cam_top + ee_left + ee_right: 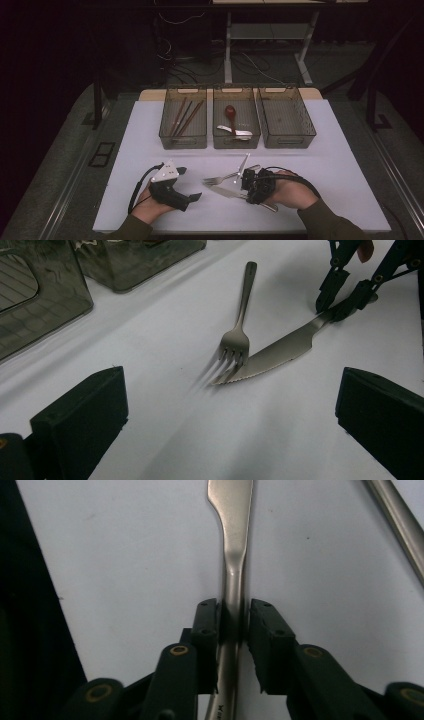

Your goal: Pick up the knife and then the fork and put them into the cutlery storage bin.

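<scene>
The work looks like sorting cutlery into three smoky plastic bins at the far edge of the worktop. The left bin already holds chopsticks; the middle bin holds a dark red spoon and some metal cutlery; the right bin appears bare. Judging by this, the sorting is partly done.

Left to sort are a fork and a table knife, both lying on the white worktop near the person's edge, the knife tip crossing the fork tines. The right tongs have their pads closed against the knife handle, gripping it low on the worktop; the knife does not look lifted yet. The left tongs stand wide open with nothing between them, resting apart from the cutlery.

Near the bottom of the right gripper view, a small mark on the handle is too cropped to read. No other writing is legible.
</scene>
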Demonstrator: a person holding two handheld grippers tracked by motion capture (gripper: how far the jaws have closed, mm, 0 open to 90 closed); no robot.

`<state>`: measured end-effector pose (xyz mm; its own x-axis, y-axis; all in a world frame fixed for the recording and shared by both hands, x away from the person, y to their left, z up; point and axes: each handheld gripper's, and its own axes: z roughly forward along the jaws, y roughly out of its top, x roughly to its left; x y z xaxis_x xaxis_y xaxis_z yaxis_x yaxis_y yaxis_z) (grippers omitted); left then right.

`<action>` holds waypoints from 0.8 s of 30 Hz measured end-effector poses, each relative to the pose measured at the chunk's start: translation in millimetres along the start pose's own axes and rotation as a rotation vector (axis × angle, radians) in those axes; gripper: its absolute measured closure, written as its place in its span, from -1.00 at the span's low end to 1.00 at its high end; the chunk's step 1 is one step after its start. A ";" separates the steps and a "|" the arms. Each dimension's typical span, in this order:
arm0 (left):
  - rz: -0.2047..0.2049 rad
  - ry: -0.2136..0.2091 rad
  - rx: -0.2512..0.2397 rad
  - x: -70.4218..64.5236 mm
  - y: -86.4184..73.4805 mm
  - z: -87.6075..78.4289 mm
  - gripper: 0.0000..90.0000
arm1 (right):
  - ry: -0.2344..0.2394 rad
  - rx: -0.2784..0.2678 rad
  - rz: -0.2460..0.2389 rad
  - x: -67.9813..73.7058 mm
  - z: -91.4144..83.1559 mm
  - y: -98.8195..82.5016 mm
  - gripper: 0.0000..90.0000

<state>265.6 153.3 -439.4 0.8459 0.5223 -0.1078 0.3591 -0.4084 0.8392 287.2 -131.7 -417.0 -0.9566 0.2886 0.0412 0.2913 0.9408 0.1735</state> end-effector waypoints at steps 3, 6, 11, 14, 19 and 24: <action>-0.001 0.000 0.000 0.1 -0.2 0.2 -1.00 | -0.007 0.029 -0.019 1.4 0.6 4.3 0.66; -0.001 -0.001 0.000 0.1 -0.2 0.2 -1.00 | -0.024 0.057 -0.048 2.9 1.5 8.2 0.67; -0.002 -0.001 0.001 0.1 -0.3 0.6 -1.00 | -0.044 0.086 -0.065 5.8 2.5 12.2 0.69; 0.005 -0.002 0.006 0.2 -0.1 0.5 -1.00 | -0.055 0.100 -0.067 8.3 2.9 14.2 0.71; -0.002 -0.001 0.000 -0.4 -0.1 0.8 -1.00 | -0.057 0.111 -0.057 8.5 2.9 15.5 0.75; -0.001 -0.001 -0.001 0.1 -0.2 0.3 -1.00 | -0.046 0.105 -0.049 7.5 2.6 14.7 0.76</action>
<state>265.7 153.3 -439.7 0.8459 0.5221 -0.1092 0.3598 -0.4073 0.8395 284.3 -115.3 -416.7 -0.9689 0.2472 -0.0100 0.2459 0.9668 0.0699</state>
